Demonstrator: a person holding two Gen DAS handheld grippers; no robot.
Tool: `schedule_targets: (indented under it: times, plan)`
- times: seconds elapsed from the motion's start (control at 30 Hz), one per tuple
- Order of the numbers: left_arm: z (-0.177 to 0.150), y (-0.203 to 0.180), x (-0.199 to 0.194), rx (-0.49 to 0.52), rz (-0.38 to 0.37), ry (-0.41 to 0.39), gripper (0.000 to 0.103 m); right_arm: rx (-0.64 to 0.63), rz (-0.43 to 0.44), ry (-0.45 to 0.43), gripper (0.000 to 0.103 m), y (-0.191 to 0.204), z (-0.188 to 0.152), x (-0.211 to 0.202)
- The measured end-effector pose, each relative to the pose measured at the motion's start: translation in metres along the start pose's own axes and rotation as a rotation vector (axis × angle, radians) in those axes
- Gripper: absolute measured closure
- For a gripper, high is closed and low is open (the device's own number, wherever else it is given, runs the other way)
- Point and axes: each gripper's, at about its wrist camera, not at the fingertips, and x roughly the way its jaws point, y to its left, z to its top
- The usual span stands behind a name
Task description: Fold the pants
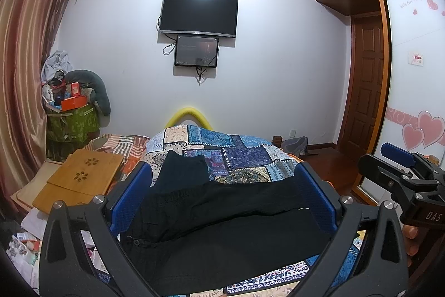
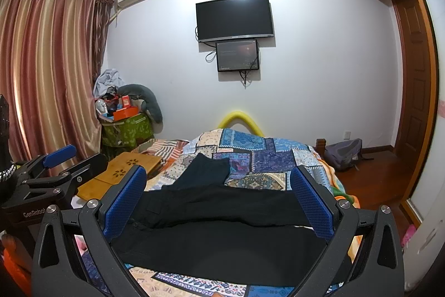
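**Left wrist view: black pants lie crosswise before two parted grippers**

Left wrist and right wrist views both look down a bed. Black pants lie on the patchwork quilt, their long axis running left to right across both grippers' line of sight. The left gripper hovers with fingers spread wide, holding nothing. The right gripper is likewise spread and empty. Both sit close over the pants; neither looks clearly nearer.

Left tongs: black angular frame, blue dimpled pads, silver round screws. Right tongs: same build, "DAS" lettering on body; "GenRobot" on the left. Bare fingertips visible.
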Motion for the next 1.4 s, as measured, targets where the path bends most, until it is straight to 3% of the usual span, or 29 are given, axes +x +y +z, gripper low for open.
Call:
schedule_targets:
  times: [0.83,1.17,1.4]
  plan:
    - [0.000,0.001,0.013,-0.007,0.006,0.019,0.000,0.006,-0.002,0.023,0.000,-0.008,-0.003,0.010]
    - [-0.010,0.021,0.068,-0.035,0.014,0.098,0.000,0.006,-0.049,0.127,0.000,-0.020,-0.018,0.058]
    - [-0.029,0.058,0.136,-0.070,0.069,0.205,0.000,-0.069,-0.109,0.234,0.000,-0.038,-0.037,0.106]
